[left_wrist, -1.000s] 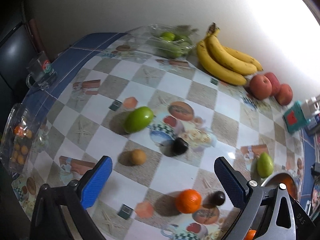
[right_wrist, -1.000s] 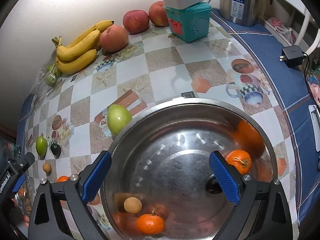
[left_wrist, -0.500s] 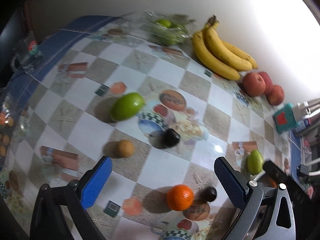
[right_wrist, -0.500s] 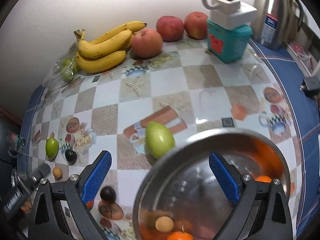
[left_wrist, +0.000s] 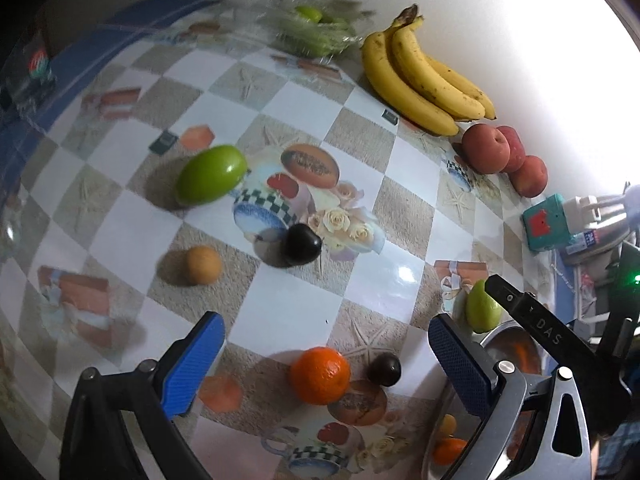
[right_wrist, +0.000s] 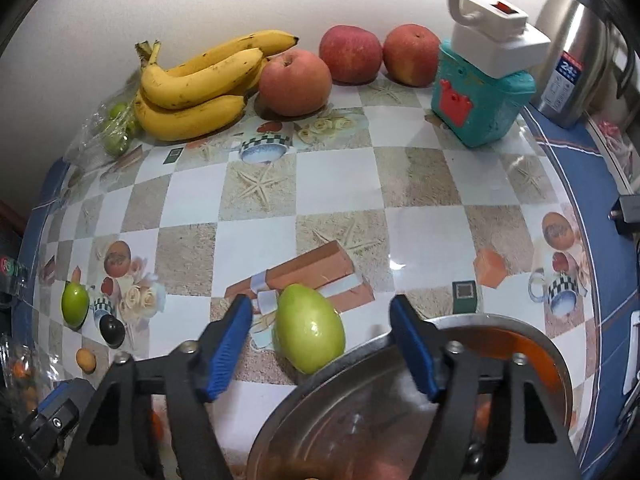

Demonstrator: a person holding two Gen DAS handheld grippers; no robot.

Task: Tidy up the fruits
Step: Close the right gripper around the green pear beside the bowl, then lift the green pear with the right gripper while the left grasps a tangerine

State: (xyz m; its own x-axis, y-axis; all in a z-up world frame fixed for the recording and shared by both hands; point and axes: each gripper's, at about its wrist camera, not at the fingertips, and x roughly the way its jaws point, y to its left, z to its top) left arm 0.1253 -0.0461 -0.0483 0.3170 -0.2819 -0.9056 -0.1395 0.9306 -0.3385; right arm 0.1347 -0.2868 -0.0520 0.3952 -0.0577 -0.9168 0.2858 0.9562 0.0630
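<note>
My right gripper (right_wrist: 320,308) hangs over a pale green fruit (right_wrist: 310,334) lying against the rim of the steel bowl (right_wrist: 500,318). Its jaws are closing with the fruit between them, and a gap shows on both sides. The bowl holds small oranges and a tan fruit. My left gripper (left_wrist: 322,336) is open and empty above an orange (left_wrist: 320,374) and a small dark fruit (left_wrist: 384,368). Farther off lie a dark plum (left_wrist: 302,244), a small tan fruit (left_wrist: 202,264) and a big green fruit (left_wrist: 212,174). In the left wrist view the pale green fruit (left_wrist: 482,312) sits partly behind a right finger.
Bananas (right_wrist: 196,80) and three red apples (right_wrist: 296,80) line the wall, beside a bag of green fruit (right_wrist: 114,128). A teal box (right_wrist: 480,104) bearing a white power strip and a steel kettle (right_wrist: 576,52) stand at the back right. A blue border runs along the table edge.
My right gripper has shifted left from over the bowl to the pale green fruit, and its jaws have narrowed. The left gripper has tilted down toward the orange, still open.
</note>
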